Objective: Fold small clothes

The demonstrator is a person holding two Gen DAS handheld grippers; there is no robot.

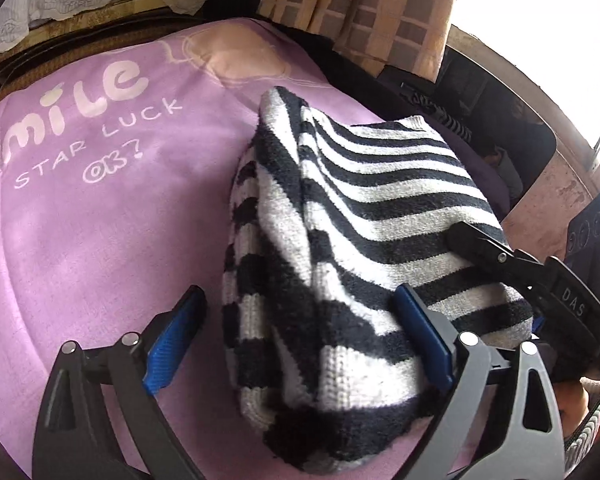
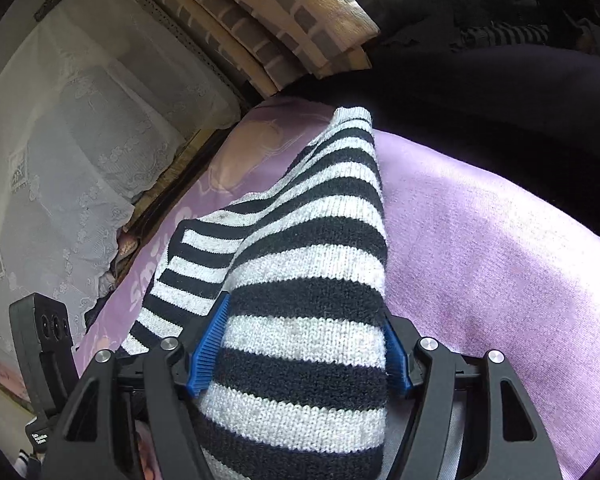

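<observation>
Striped sweater lies bunched on the purple blanket, mid-fold; right gripper pinches a raised fold, left gripper spread wide around its near end, next probably laying that fold flat.

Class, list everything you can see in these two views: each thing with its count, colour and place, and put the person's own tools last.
striped knit garment: one, black and white, bunched on the mat
mat: one, purple with pale lettering, under the garment
curtain: one, beige with brown checks, behind the mat
lace cloth: one, white, left of the mat
left claw: one, black with blue pads, open, straddling the garment's near edge
right claw: one, black with blue pads, shut on the garment
</observation>
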